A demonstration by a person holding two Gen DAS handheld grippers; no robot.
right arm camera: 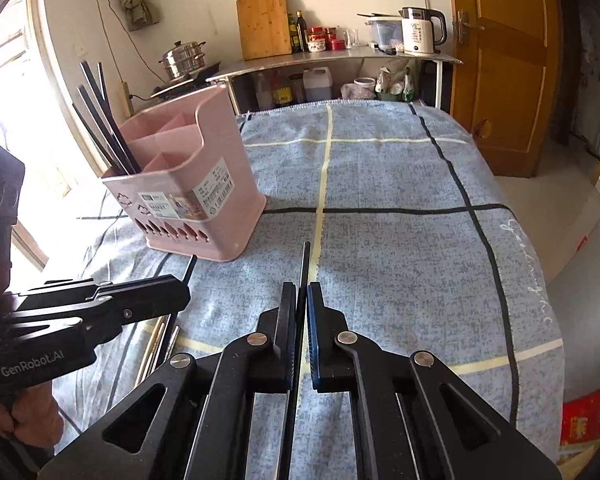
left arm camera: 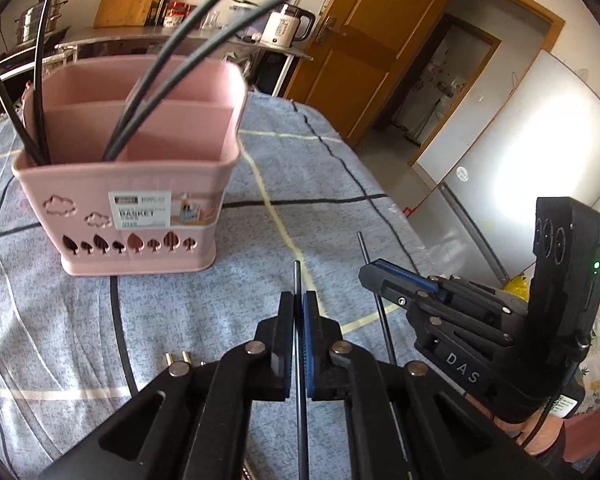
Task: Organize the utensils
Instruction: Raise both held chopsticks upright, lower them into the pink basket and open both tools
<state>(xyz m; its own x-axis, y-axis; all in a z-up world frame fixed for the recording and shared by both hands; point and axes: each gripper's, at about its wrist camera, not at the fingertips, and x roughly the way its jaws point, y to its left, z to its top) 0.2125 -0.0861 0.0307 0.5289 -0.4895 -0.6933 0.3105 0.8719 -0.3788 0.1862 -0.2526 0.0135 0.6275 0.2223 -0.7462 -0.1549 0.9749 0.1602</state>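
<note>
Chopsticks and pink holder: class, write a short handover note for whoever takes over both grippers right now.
Left gripper: shut on one black chopstick, tip pointing forward over the blue cloth.
Right gripper: shut on another black chopstick, also over the cloth.
Pink holder stands upright on the cloth, ahead and to the left of both grippers.
Done: four black chopsticks already stand in the holder's near compartments.
Left: drop both held chopsticks into the holder. A few light-coloured sticks lie on the cloth below the left gripper; they probably go in too.
</note>
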